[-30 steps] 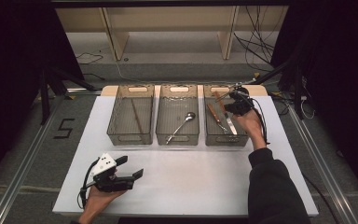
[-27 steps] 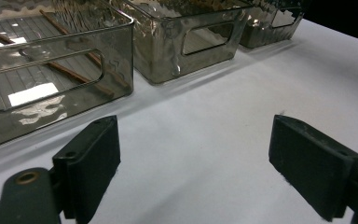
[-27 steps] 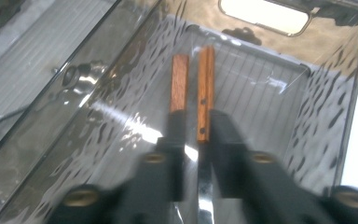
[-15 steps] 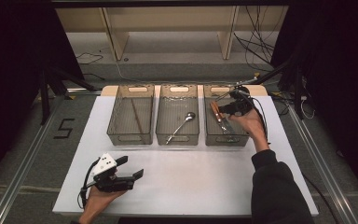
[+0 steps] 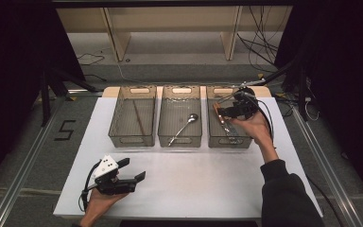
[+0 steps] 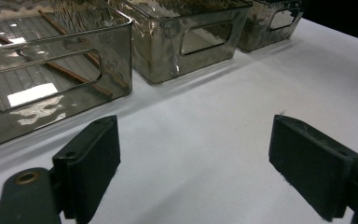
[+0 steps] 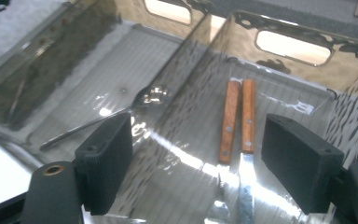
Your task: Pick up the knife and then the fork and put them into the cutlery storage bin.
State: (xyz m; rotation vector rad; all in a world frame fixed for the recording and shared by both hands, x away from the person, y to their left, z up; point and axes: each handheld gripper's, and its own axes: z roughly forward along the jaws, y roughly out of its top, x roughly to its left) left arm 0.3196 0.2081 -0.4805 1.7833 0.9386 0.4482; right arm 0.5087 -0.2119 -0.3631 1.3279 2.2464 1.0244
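- Two grippers in the high view: right gripper (image 5: 229,109) at upper right of frame, held over the right bin (image 5: 213,135); its jaws have just been opening and now stand wide, released, nothing btwn them.
- Right gripper view: black pads (image 7: 107,158) spread apart above the bin, w/ two wood-handled knives (image 7: 237,121) lying side by side on the bin floor at frame centre, handles touching or nearly so, blades running toward the bottom edge.
- Same view, left of centre: spoon (image 7: 121,112) seen through the clear wall, in the middle bin (image 7: 98,56).
- Right hand (image 5: 253,125) wraps the gripper from below; dark sleeve runs to lower right of frame.
- Left gripper (image 5: 127,177) at lower left of the high view, resting low on the white table (image 5: 208,184), well apart from the bins; jaws wide, holding nothing.
- Left gripper view: bare tabletop btwn the pads (image 6: 93,163); left bin (image 6: 116,60) at upper left w/ chopsticks (image 6: 74,56) lying diagonally inside.
- High view: three clear bins in a row across frame centre, chopsticks left, spoon middle, knives right.
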